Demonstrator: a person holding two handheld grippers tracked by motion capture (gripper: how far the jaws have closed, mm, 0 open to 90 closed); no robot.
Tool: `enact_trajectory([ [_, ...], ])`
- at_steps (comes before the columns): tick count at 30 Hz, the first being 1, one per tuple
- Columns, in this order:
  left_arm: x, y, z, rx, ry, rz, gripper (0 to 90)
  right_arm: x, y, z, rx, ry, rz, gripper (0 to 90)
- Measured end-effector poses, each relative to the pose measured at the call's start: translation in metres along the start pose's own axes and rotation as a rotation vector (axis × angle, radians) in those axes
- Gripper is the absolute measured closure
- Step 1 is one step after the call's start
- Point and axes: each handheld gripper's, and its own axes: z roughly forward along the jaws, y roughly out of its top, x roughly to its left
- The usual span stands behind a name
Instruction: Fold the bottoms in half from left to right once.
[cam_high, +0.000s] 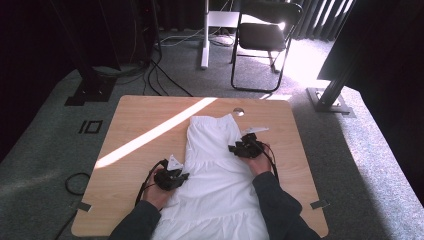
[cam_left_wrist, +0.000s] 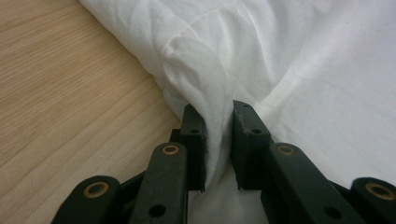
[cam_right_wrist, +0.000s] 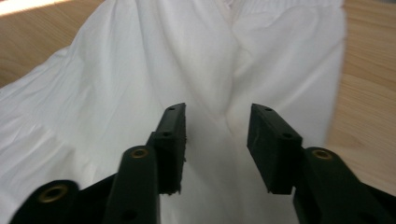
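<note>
With our left gripper (cam_left_wrist: 218, 140) pinching a fold of the white dress (cam_high: 220, 170) and our right gripper (cam_right_wrist: 215, 140) open above it, we should pull gently, keeping the cloth flat.

Bare wooden table (cam_high: 135, 130) is left open either side of the white garment (cam_high: 215, 175); passage across the middle is blocked by its raised folds.

The white garment (cam_high: 215, 185) runs off the high view's bottom edge.
</note>
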Motion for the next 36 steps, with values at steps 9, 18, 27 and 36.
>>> enact_trajectory([
  [9,-0.002,0.001,0.001,-0.002,0.019,0.007,76.0,0.005,0.014,0.026,0.055,-0.059,-0.062,88.8],
  [18,-0.009,0.001,0.003,-0.009,0.012,0.014,71.6,0.008,0.016,-0.025,-0.093,-0.253,-0.217,88.5],
  [27,0.007,0.034,-0.022,-0.048,-0.018,-0.016,46.0,-0.017,-0.022,0.011,0.04,-0.189,-0.098,85.5],
  [36,0.022,0.08,0.039,0.014,0.05,-0.037,45.5,-0.019,-0.024,0.01,0.023,-0.165,-0.065,85.6],
])
